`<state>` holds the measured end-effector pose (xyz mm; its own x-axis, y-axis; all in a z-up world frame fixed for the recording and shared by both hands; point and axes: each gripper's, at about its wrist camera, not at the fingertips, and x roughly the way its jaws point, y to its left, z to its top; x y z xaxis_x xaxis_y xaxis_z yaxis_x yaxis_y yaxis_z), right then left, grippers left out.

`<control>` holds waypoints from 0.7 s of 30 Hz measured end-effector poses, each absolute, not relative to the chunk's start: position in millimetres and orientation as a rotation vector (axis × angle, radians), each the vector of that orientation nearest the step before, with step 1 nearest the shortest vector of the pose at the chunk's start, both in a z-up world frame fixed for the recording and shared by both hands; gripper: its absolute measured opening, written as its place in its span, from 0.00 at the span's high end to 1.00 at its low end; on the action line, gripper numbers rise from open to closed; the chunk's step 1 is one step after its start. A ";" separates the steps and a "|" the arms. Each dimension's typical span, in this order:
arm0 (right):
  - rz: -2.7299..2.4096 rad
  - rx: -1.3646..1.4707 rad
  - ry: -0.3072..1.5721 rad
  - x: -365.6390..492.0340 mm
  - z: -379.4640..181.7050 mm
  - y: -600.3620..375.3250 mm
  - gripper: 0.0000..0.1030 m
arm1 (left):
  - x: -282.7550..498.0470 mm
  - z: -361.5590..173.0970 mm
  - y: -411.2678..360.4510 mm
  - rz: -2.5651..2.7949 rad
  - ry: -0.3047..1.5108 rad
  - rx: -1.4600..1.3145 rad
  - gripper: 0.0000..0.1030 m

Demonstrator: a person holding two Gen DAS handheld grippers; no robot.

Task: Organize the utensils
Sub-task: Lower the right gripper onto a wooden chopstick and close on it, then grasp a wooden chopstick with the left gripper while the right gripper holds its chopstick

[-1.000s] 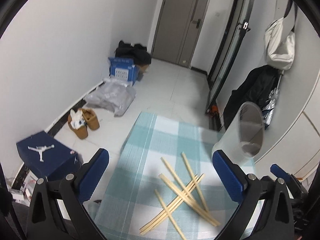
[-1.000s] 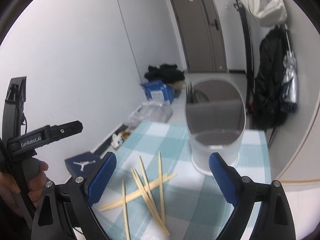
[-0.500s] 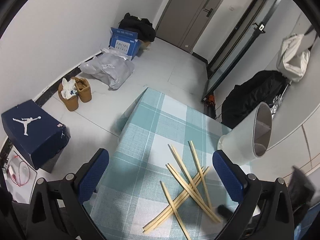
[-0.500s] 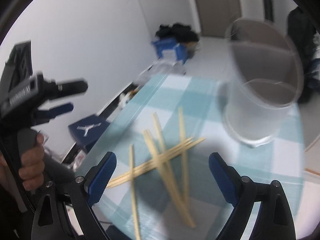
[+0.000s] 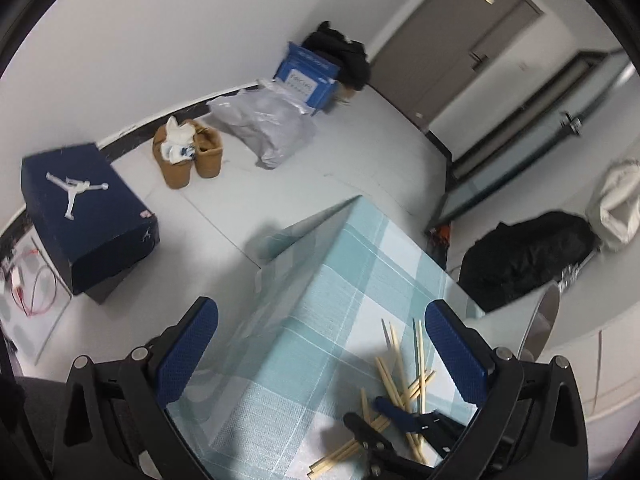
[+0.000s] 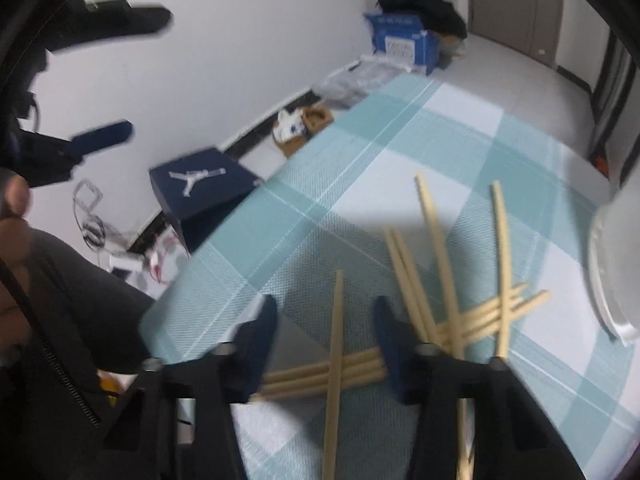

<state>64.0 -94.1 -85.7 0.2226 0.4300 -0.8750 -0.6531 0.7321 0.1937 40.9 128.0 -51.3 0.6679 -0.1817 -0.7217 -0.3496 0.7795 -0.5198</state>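
Checked tablecloth (image 6: 400,152) bears blurred chopsticks (image 6: 334,344), container (image 6: 616,264) cropped.

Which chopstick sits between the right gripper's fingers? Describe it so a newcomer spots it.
On the teal checked tablecloth, find the heap of pale wooden chopsticks beside the white container. The one you want is the single stick on the heap's left edge. It runs straight up between the fingers, crossing a flat-lying bundle, apart from the fanned sticks.

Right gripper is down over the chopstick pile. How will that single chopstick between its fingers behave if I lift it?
The chopstick looks thin, stiff and light, so it will probably lift easily. It lies across other chopsticks, so those may shift. The right gripper, which has just been closing, has not yet pinched it; gripped off-centre, the long stick may swing.
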 end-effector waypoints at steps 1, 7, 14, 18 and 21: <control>0.743 -0.251 1.107 64.4 -85.8 -91.6 0.76 | 40.6 -52.7 129.2 0.105 0.853 -0.703 0.01; 0.736 -0.275 1.102 69.2 -81.6 -87.6 0.95 | 44.9 -54.9 129.1 0.105 0.865 -0.716 0.01; 0.703 -0.184 1.028 74.8 -45.6 -119.8 0.96 | 49.4 -59.9 123.1 0.097 0.894 -0.693 0.01; 0.677 -0.100 0.990 78.1 -21.5 -148.5 0.96 | 50.7 -64.2 113.6 0.083 0.926 -0.659 0.01; 0.663 -0.019 0.968 80.8 -4.7 -173.7 0.96 | 52.9 -67.3 104.5 0.063 0.954 -0.634 0.01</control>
